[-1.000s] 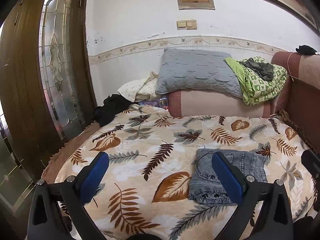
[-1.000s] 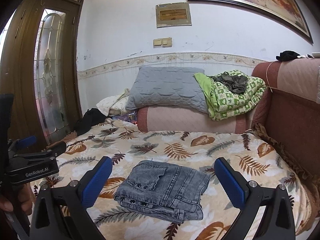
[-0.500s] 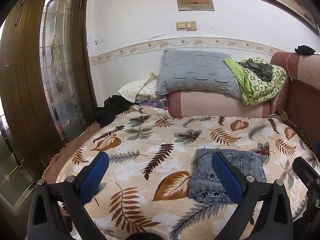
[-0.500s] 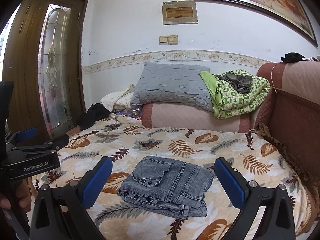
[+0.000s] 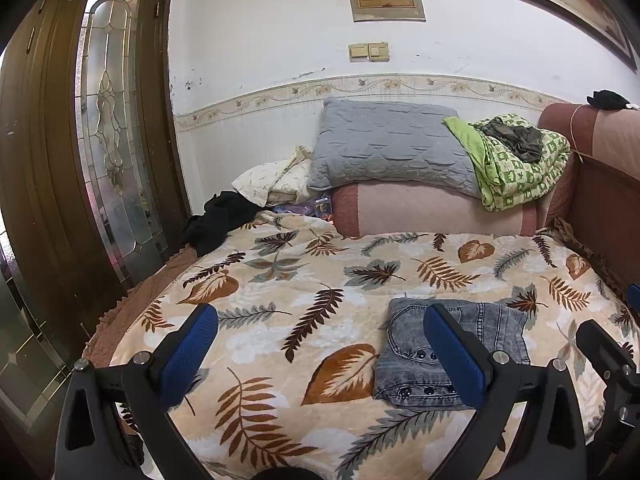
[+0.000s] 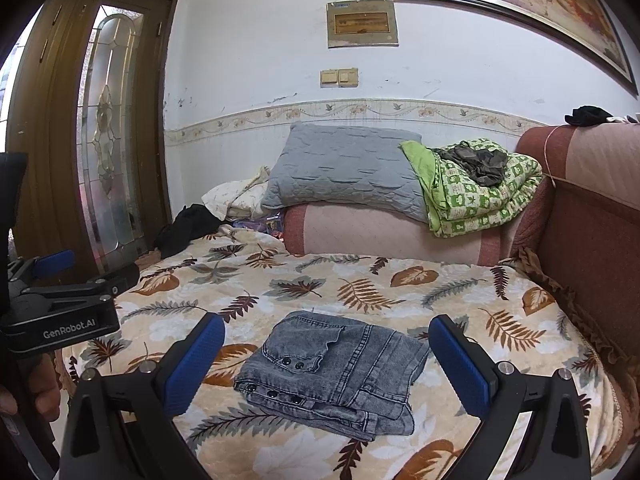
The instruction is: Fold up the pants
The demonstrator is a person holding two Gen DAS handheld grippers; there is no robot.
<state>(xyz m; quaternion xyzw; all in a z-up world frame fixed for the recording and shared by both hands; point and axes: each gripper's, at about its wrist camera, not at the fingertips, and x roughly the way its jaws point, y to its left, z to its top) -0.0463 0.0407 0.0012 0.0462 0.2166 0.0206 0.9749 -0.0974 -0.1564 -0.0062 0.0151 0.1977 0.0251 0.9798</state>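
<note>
Grey denim pants (image 6: 336,372) lie folded into a compact rectangle on the leaf-patterned blanket (image 6: 360,288), snaps facing the near edge. My right gripper (image 6: 326,354) hangs open in front of and above them, touching nothing. In the left wrist view the same pants (image 5: 460,344) sit right of centre, partly behind the right blue fingertip (image 5: 454,350). My left gripper (image 5: 320,344) is open and empty, held back from the blanket (image 5: 280,300). The left gripper's body (image 6: 60,312) shows at the left edge of the right wrist view, held by a hand.
A grey pillow (image 6: 344,172) and a green patterned quilt (image 6: 480,188) rest on a pink bolster at the back. A brown headboard (image 6: 592,216) bounds the right side. A wooden glass-panelled door (image 5: 108,140) and dark clothing (image 5: 216,220) are at the left.
Both grippers have drawn slightly back and up from the bed, so the folded pants sit lower and smaller-framed. The pants have not moved. Both stay open.
</note>
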